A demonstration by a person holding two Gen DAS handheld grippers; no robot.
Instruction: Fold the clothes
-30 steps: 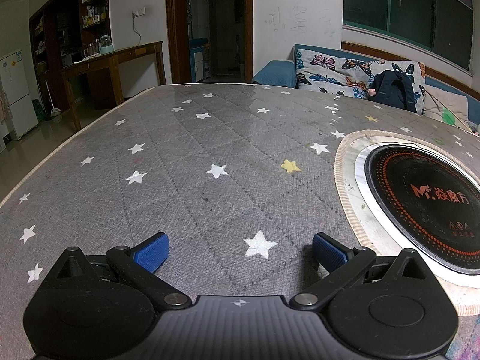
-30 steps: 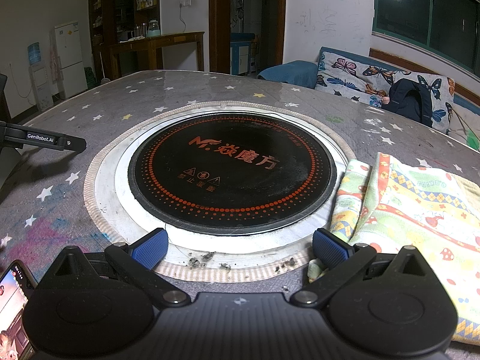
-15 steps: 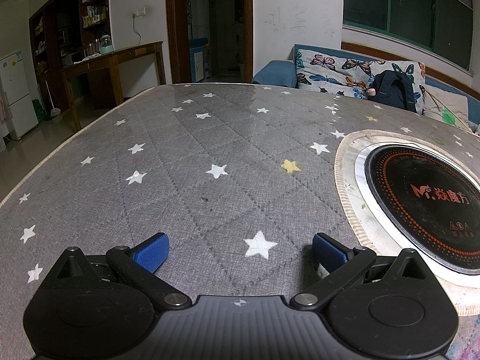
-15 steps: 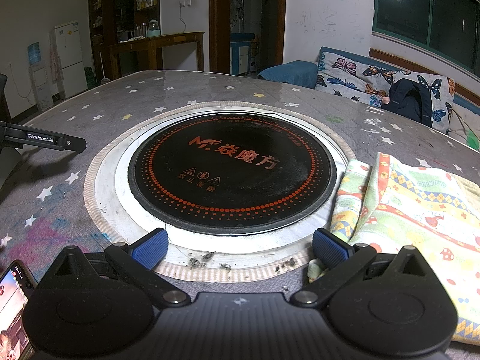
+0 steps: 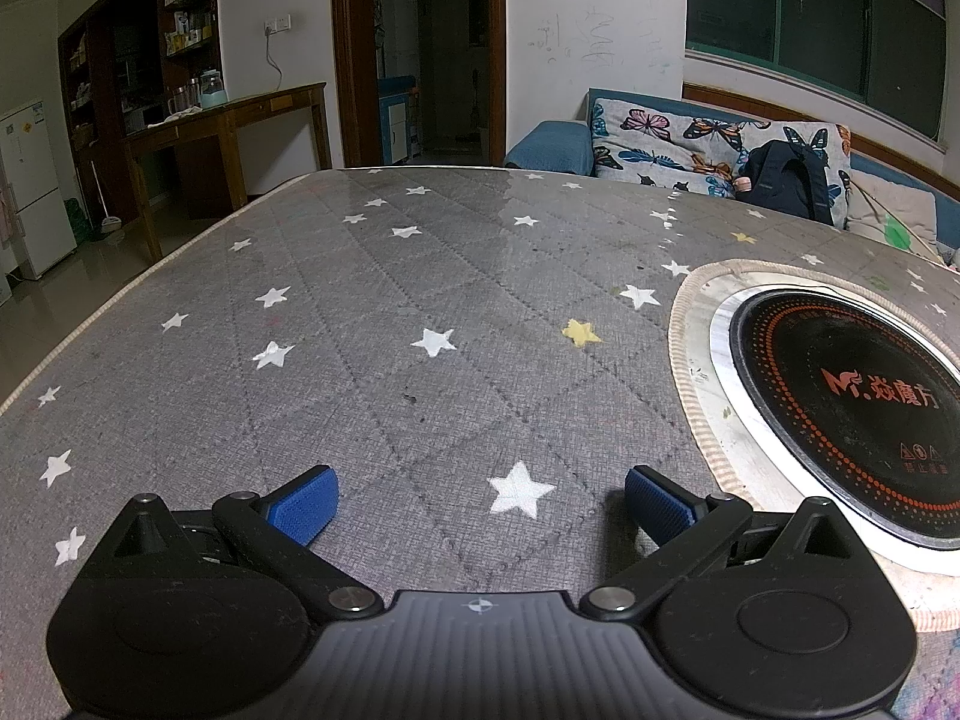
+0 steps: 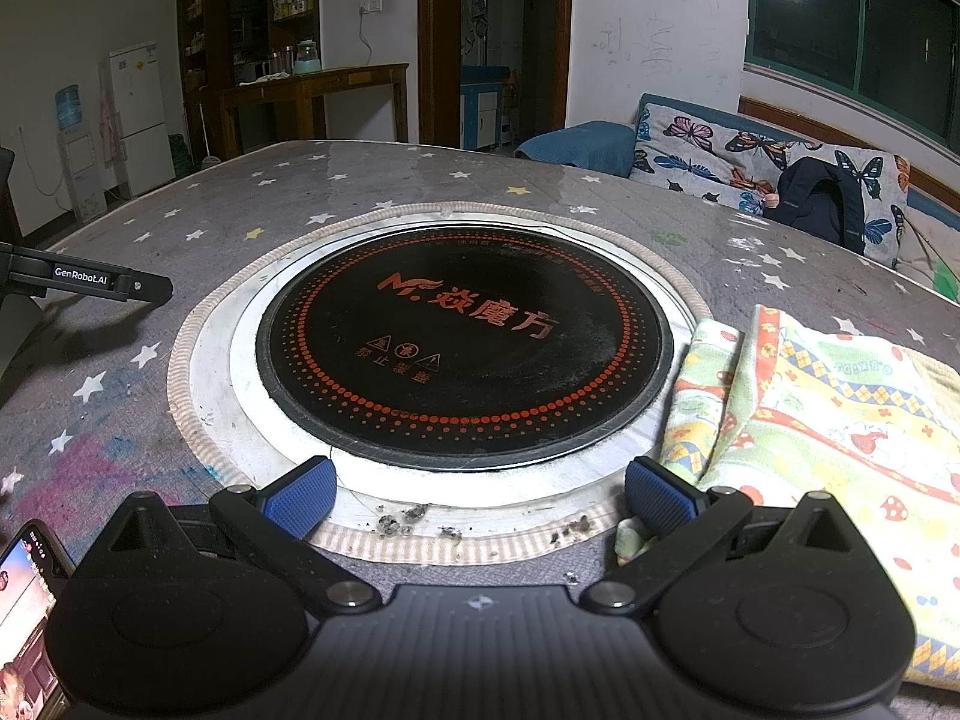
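Both jaws wide, left gripper (image 5: 480,495) empty, right gripper (image 6: 480,495) beside patterned cloth (image 6: 828,420)

Low wrist views facing forward, both showing induction cooktop (image 5: 852,414) (image 6: 465,345)

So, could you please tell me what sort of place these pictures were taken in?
Most likely a home living and dining room: a round table under a grey star-print cover with a black built-in hotpot cooktop, a butterfly-print sofa cushion and a white fridge.
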